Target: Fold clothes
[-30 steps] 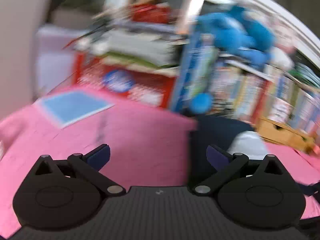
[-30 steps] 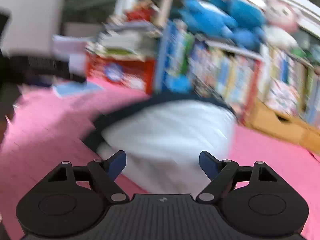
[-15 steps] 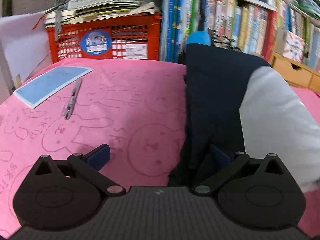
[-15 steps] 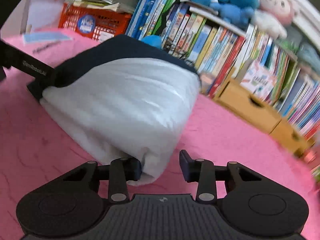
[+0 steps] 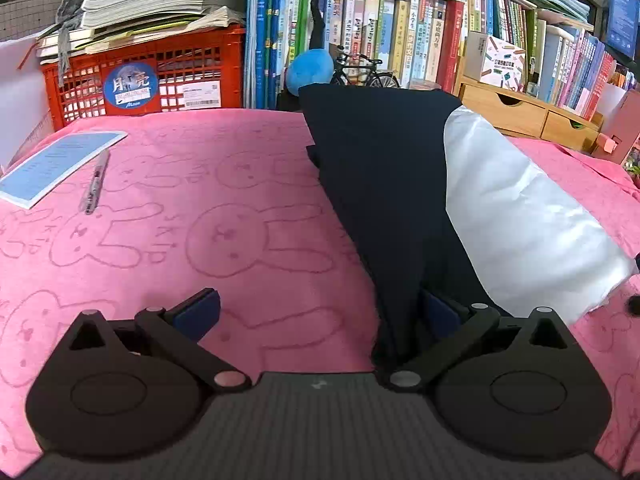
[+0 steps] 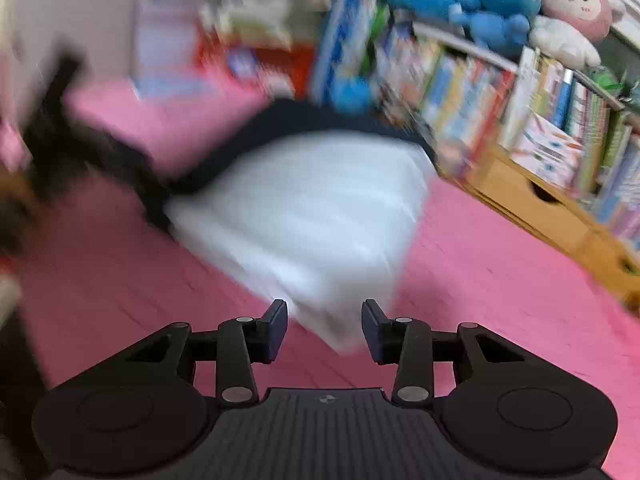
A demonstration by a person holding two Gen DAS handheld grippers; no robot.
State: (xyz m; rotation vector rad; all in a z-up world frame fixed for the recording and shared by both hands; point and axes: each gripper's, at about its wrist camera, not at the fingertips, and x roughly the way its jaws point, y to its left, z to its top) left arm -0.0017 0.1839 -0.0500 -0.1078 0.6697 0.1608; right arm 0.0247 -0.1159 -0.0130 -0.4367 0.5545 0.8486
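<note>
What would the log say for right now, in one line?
step: folding | garment: folded, on pink cloth | left gripper: open at navy edge | right gripper: opening, white corner between fingers

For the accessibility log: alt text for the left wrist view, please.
The left tongs stand open on a pink bunny-print cloth, their right pad tucked under the corner of a folded navy and white garment. Behind: a pen, blue booklet, red crate, and bookshelves.

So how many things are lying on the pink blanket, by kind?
Garments: 1
Booklets: 1
Pens: 1
Total: 3
</note>
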